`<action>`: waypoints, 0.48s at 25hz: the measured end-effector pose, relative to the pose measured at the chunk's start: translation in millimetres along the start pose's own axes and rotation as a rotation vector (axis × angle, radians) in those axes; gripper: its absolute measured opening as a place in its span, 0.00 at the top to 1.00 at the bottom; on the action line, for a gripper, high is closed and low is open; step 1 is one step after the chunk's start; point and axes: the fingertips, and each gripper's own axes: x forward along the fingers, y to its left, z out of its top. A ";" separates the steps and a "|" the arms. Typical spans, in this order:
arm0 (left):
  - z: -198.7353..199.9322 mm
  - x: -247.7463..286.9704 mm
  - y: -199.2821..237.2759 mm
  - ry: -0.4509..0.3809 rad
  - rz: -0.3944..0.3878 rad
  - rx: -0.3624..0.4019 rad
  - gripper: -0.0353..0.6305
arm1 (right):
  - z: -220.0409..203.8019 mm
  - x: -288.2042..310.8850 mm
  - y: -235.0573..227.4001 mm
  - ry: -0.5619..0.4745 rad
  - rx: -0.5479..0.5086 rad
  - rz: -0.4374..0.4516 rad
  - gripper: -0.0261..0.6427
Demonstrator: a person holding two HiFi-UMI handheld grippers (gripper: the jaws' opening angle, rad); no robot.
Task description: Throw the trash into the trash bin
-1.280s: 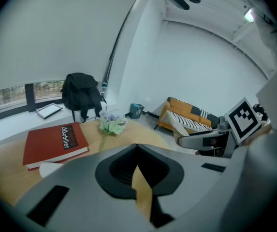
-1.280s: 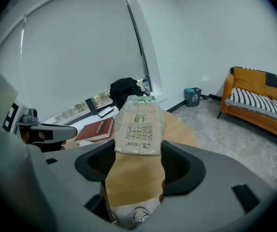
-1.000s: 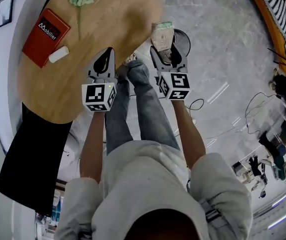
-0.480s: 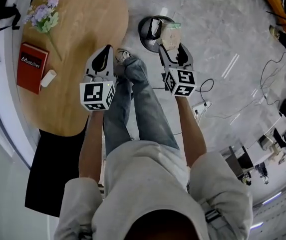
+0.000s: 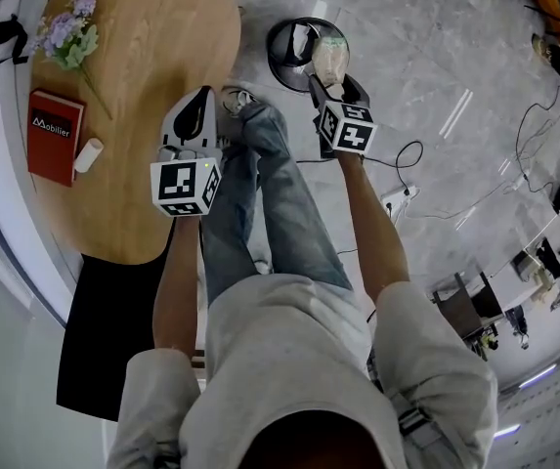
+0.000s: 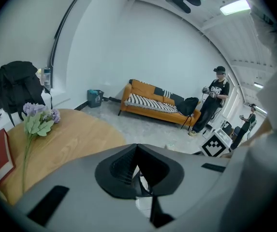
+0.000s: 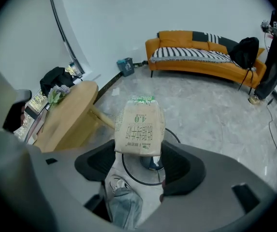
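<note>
Pinching a carton [image 7: 139, 125], right gripper [image 5: 330, 74] hangs above the trash bin [image 5: 274, 59]; something bluish [image 7: 151, 164] perhaps inside; left gripper [image 6: 137, 170] closed, empty

The trash bin [image 5: 280, 68] is standing open-mouthed at upper centre, with bare floor [image 5: 426, 52] spreading to its right. The wooden table [image 5: 152, 86] and the person's shoe [image 5: 233, 101] are crowding its left side.

We read "Mobilier" in white on the cover of the red book [image 5: 53, 133] lying on the wooden table [image 5: 152, 86]. The brown carton [image 7: 139, 126] carries "4.0" above a line of Chinese characters we cannot make out.
</note>
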 end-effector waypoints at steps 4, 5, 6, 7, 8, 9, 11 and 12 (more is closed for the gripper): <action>-3.5 -0.4 0.0 0.006 0.006 -0.001 0.92 | -16.9 26.4 -9.8 0.073 0.072 0.003 0.50; -4.1 -0.5 -0.1 0.007 0.006 -0.001 0.92 | -21.5 32.4 -13.1 0.095 0.089 -0.007 0.50; -4.4 -0.4 -0.2 0.008 0.007 -0.001 0.92 | -25.3 37.3 -16.1 0.119 0.096 -0.021 0.49; -4.2 -0.3 -0.2 0.008 0.007 -0.002 0.92 | -27.8 40.6 -18.4 0.143 0.095 -0.035 0.48; -3.6 -0.1 0.0 0.008 0.007 -0.002 0.92 | -28.7 42.3 -19.4 0.164 0.086 -0.046 0.47; -2.8 0.2 -0.1 0.007 0.008 -0.003 0.92 | -28.4 42.9 -19.6 0.179 0.074 -0.052 0.47; -0.9 1.3 -1.0 0.003 0.007 -0.005 0.92 | -24.9 42.0 -19.2 0.181 0.049 -0.058 0.47; 0.3 1.8 -1.5 0.000 0.006 -0.006 0.92 | -22.9 41.1 -18.3 0.175 0.040 -0.057 0.47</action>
